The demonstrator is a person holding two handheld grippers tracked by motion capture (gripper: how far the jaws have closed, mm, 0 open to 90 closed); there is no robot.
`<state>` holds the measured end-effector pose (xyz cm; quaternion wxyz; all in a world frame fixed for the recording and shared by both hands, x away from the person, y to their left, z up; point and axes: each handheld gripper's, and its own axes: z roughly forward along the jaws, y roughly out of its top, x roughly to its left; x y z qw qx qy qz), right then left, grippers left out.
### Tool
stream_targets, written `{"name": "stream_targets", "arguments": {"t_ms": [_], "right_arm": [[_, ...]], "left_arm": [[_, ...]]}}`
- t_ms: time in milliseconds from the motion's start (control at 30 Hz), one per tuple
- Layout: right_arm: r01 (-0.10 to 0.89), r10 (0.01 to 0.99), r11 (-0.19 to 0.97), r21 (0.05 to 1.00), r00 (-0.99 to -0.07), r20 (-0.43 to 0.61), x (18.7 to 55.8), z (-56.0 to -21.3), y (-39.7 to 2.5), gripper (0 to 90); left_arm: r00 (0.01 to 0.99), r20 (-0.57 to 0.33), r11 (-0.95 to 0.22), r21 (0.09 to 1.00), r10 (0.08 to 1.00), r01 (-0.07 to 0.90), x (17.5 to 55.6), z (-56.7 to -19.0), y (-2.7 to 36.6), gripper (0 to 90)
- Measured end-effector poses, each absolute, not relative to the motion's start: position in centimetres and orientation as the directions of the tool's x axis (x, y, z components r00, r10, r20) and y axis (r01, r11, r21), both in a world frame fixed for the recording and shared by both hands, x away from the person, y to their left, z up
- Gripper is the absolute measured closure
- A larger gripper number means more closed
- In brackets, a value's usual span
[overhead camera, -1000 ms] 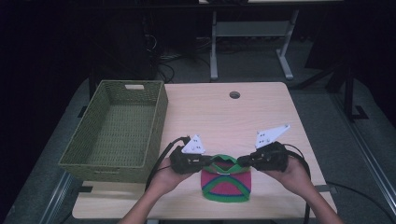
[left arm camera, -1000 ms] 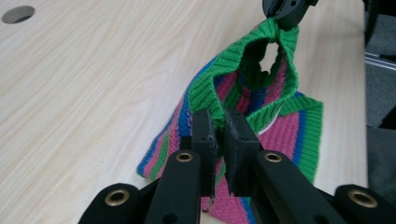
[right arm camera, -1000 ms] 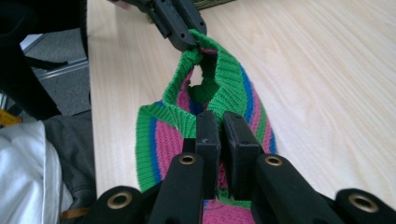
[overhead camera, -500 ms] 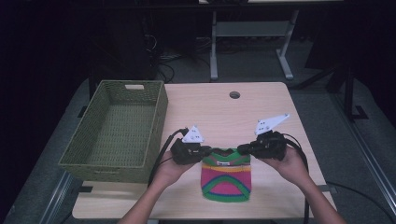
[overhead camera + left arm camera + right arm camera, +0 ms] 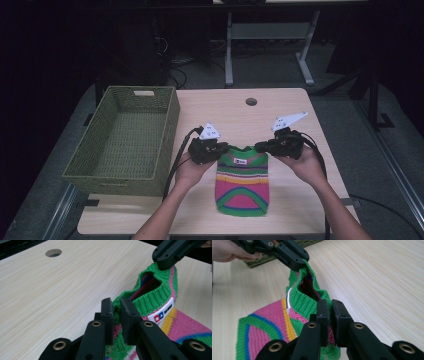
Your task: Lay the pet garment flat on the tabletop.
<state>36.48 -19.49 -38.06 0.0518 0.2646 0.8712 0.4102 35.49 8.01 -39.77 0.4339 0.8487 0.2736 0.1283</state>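
Observation:
A small knitted sweater (image 5: 242, 182) in green, pink, yellow and blue stripes lies spread on the wooden table (image 5: 225, 112), collar toward the far side. My left gripper (image 5: 223, 149) is shut on the collar's left corner, and the green knit (image 5: 147, 293) is pinched between its jaws (image 5: 117, 315). My right gripper (image 5: 261, 147) is shut on the collar's right corner (image 5: 305, 301), with fabric squeezed between its pads (image 5: 329, 317). The collar is lifted and stretched open between the two grippers. A white label (image 5: 162, 312) shows just below the collar.
A woven green basket (image 5: 125, 140) stands empty at the table's left side, close to my left hand. A round cable hole (image 5: 251, 101) sits near the far edge. Bare wood stretches beyond the sweater and to its right.
Both grippers moved away from me and apart, pulling the sweater's collar with them. The sweater went from a bunched heap to a flat, stretched-out shape.

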Motion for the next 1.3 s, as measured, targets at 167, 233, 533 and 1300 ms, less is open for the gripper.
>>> {"name": "stream_targets", "arguments": {"t_ms": [167, 233, 533, 1300], "right_arm": [[0.432, 0.53, 0.509, 0.744, -0.839, 0.124, 37.6, -38.8, -19.8, 83.8], [0.449, 0.54, 0.513, 0.731, -0.831, 0.132, 38.2, -39.1, -19.8, 83.7], [0.481, 0.579, 0.494, 0.724, -0.803, 0.139, 40.0, -39.6, -19.9, 83.6], [0.544, 0.67, 0.426, 0.723, -0.727, 0.152, 42.9, -41.1, -20.0, 70.0]], "left_arm": [[0.802, -0.019, -0.459, 0.812, 0.598, 0.361, 36.3, -40.2, 7.5, 79.9], [0.795, -0.019, -0.454, 0.813, 0.607, 0.366, 36.8, -40.3, 7.3, 79.9], [0.754, -0.028, -0.423, 0.814, 0.656, 0.398, 38.6, -41.2, 7.4, 79.3], [0.737, -0.056, -0.414, 0.798, 0.673, 0.438, 40.3, -42.0, 6.8, 74.5]]}}
